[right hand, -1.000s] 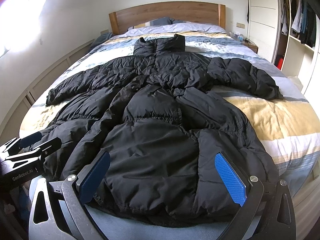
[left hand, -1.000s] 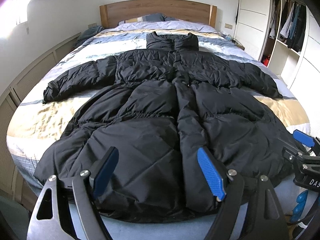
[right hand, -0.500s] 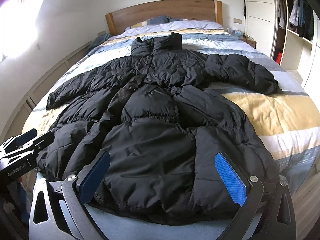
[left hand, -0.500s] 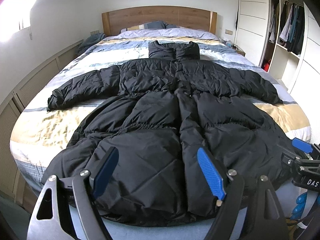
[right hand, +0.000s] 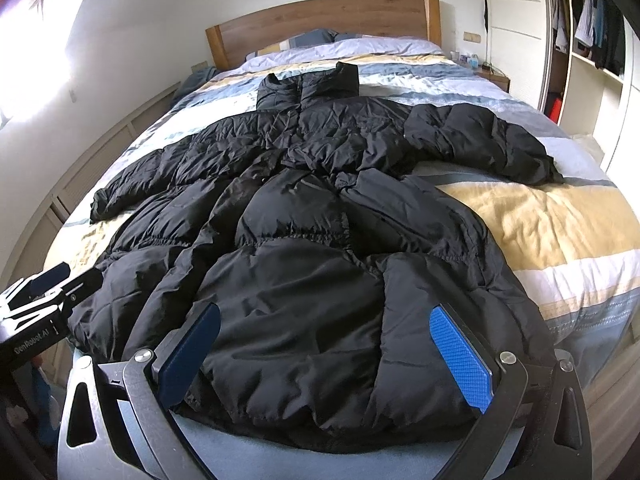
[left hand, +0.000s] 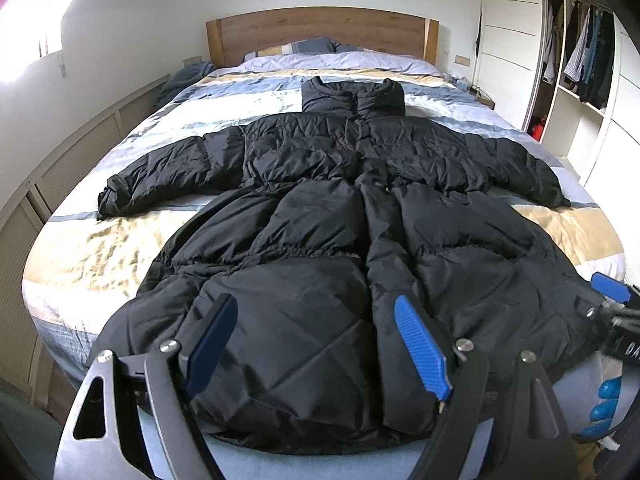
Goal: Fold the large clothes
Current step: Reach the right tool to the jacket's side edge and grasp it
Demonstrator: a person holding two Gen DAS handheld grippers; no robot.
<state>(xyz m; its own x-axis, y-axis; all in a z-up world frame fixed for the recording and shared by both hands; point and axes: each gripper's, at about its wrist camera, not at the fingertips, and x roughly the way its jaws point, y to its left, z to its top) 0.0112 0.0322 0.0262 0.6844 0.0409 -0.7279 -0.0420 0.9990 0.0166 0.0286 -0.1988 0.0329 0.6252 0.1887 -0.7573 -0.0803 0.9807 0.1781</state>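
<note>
- Lying flat on the striped bed [left hand: 100, 248]: black puffer coat [left hand: 340, 248], collar toward the headboard [left hand: 320, 34], hem nearest; sleeves spread sideways
- Left gripper [left hand: 320, 344] and right gripper [right hand: 324, 356]: jaws apart, above the hem
- Open wardrobe [left hand: 580, 60] right of the bed

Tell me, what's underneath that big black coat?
The black coat lies spread on a striped quilt, which shows all around it on the bed. Whatever lies directly beneath the coat is covered, so anything there cannot be seen.

The black coat [left hand: 320, 240] covers the middle of the bed [left hand: 92, 256]; bare striped quilt lies open beside both sleeves. Both grippers, left gripper [left hand: 320, 344] and right gripper [right hand: 332, 352], hang wide apart over the hem, nothing between their fingers. A wardrobe [right hand: 592, 40] flanks the right side.
</note>
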